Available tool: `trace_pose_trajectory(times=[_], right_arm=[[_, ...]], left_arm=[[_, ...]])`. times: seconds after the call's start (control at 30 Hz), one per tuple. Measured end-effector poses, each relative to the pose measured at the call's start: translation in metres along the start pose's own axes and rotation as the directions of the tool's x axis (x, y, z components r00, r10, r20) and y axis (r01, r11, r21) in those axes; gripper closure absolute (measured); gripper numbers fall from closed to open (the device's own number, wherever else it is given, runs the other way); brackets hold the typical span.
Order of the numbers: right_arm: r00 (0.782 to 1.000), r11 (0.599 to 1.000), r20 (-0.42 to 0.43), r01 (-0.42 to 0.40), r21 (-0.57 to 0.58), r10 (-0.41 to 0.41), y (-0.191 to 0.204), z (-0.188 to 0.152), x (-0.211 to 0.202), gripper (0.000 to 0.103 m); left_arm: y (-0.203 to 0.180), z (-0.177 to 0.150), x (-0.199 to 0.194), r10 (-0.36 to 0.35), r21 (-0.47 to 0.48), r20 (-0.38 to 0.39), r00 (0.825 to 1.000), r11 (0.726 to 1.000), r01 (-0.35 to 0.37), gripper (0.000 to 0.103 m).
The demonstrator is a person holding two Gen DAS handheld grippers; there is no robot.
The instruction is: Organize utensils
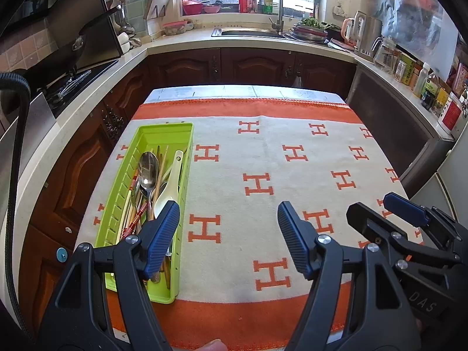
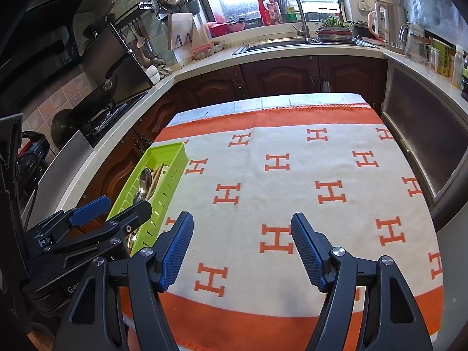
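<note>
Utensils fill the tray; right view seemingly shows fewer.

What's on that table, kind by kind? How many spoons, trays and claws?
Metal spoons: 2 showing
White spoon: 1
Green tray: 1
Claws: 2, the left claw and the right claw, both open and empty
Total: 6, leaving out the chopsticks, which are too tangled in the tray to count.
</note>
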State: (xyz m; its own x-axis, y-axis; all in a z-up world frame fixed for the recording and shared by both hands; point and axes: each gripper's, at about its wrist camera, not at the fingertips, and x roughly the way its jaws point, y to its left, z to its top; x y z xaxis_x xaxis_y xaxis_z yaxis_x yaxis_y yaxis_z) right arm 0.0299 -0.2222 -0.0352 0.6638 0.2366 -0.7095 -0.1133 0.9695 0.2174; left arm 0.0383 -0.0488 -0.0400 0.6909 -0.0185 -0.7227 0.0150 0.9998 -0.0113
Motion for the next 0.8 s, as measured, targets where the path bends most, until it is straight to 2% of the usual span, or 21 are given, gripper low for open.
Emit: trace_pose_trajectory(times=[0.8], right_arm=[[1.000, 1.000, -0.007, -0.003, 0.005, 0.003, -0.0037, -0.0009, 0.0050, 0.033]], left_arm=[[0.0012, -0.0016, 0.0021, 0.004, 0.001, -0.005, 1.000, 1.000, -0.004, 0.036]])
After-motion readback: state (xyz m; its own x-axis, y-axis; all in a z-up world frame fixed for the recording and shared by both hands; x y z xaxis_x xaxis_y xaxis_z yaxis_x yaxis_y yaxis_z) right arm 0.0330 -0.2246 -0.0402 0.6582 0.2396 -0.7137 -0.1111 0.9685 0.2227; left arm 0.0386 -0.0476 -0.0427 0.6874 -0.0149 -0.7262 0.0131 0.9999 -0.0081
